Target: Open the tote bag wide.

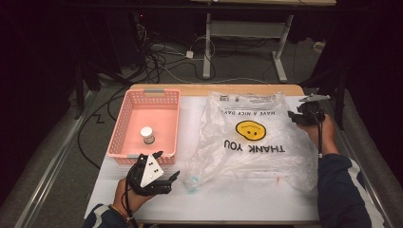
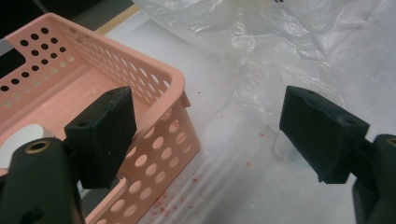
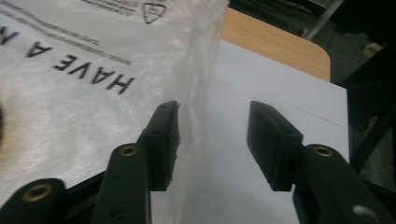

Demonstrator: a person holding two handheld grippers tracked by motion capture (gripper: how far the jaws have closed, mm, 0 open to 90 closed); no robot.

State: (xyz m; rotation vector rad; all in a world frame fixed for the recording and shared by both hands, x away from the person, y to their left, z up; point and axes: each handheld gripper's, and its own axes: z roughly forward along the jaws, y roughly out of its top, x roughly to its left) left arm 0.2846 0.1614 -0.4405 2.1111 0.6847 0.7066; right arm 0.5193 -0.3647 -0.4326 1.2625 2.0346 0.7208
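Observation:
A clear plastic bag (image 1: 252, 133) printed with a yellow smiley and "THANK YOU" lies flat on the white table cover (image 1: 214, 204). My right gripper (image 1: 293, 116) is at the bag's far right edge. In the right gripper view its jaws (image 3: 212, 135) stand apart, with the bag's (image 3: 70, 107) raised edge between them, close to the left jaw. A pink perforated basket (image 1: 124, 123) on the left holds a small white-lidded jar (image 1: 147, 135). My left gripper (image 1: 167, 164) is open just off the basket's near right corner (image 2: 159, 79), holding nothing.
Fine red specks (image 2: 163, 205) dot the white cover by the basket. The bag's crumpled mouth (image 2: 261, 42) lies beyond the left jaws. A bare wooden strip (image 1: 214, 89) runs along the table's far edge, and cables and a desk frame lie on the floor behind.

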